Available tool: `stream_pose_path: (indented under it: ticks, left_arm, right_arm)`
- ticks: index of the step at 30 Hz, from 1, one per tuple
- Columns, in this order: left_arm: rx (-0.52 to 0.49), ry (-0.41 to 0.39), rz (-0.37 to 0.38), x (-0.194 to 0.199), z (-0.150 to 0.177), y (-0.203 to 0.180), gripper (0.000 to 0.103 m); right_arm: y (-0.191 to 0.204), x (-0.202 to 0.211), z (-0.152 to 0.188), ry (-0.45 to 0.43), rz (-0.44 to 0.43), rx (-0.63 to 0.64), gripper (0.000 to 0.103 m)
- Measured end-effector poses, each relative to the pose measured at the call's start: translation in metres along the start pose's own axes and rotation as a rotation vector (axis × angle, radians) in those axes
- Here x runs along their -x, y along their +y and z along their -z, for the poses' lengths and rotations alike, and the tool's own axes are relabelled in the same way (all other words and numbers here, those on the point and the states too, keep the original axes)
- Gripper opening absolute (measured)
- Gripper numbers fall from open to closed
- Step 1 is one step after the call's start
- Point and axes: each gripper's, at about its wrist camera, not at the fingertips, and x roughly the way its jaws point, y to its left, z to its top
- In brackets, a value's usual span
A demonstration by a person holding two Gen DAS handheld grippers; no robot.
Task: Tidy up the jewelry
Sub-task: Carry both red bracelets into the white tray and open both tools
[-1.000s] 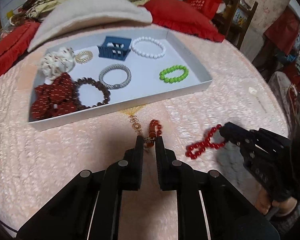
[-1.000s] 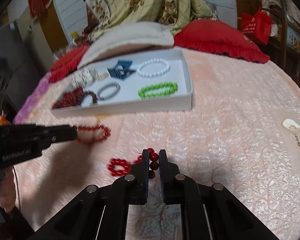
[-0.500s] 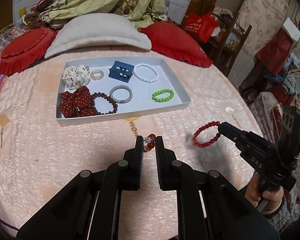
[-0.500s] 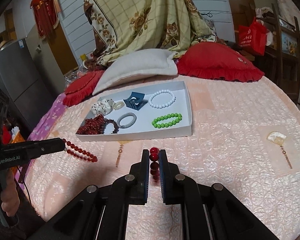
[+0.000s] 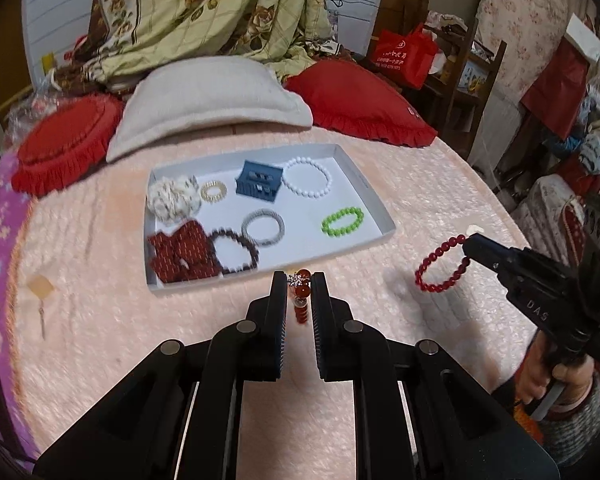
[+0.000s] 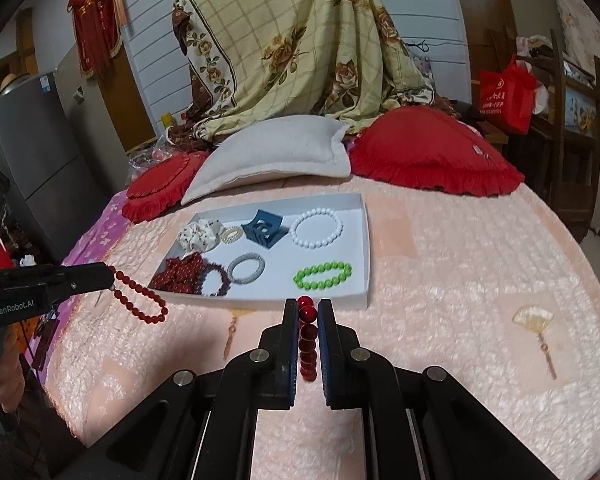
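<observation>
On the bed, white tray (image 6: pixel 366 240) already holds approx. eight pieces. Left tool (image 5: pixel 299 280) grips an orange bead bracelet (image 5: pixel 301 300), right tool (image 6: pixel 308 312) a red bead bracelet (image 6: pixel 307 344) (both lifted, near the tray's front); these two are left to place.

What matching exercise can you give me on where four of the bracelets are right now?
Things:
1. green bead bracelet
2. white bead bracelet
3. glossy red bead bracelet
4. red bead bracelet with a silver charm

Places:
A. held in the left hand-held gripper
B. far right part of the white tray
C. near right part of the tray
D. held in the right hand-held gripper

Pairs: 1-C, 2-B, 3-D, 4-A
</observation>
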Motion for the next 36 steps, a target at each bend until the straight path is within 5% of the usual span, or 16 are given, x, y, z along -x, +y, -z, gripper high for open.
stream_pose_path:
  ticks: [13,25,29,36]
  left_arm:
    - [0.009,0.076,-0.015,-0.081,-0.057,0.002,0.010]
    - [0.058,0.136,0.046,-0.142,-0.068,0.001,0.011]
    - [0.059,0.174,0.024,-0.165,-0.062,0.003,0.011]
    - [0.053,0.206,-0.024,-0.181,-0.047,0.008,0.011]
  right_arm:
    - [-0.008,-0.075,-0.061,0.071,0.009,0.007,0.009]
    - [-0.029,-0.150,-0.095,0.143,-0.032,-0.115,0.009]
    - [-0.031,-0.173,-0.095,0.174,-0.080,-0.157,0.009]
    - [-0.034,-0.202,-0.079,0.230,-0.011,-0.115,0.009]
